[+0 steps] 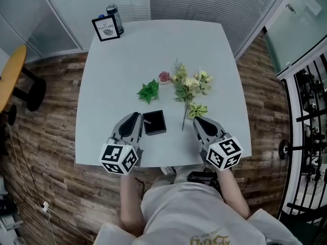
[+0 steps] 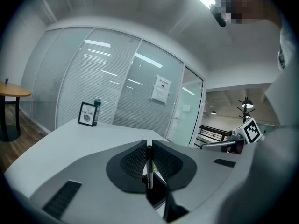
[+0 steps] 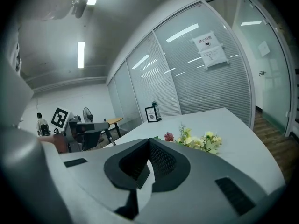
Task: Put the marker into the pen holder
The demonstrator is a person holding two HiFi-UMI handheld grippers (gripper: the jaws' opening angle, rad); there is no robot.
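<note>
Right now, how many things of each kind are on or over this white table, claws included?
Plant pieces: 3 (green leafy sprig, small pink flower, pale yellow flower bunch)
Black square pen holder: 1
Thin dark marker, gripped in left claw: 1
Black-framed white card: 1
Dark bottle: 1
Claws: 2 (left, and right claw)
Total: 9

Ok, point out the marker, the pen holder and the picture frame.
marker (image 2: 149,169), left gripper view, middle of its barrel.
pen holder (image 1: 156,131), head view, its near rim.
picture frame (image 1: 106,28), head view, its white front.
</note>
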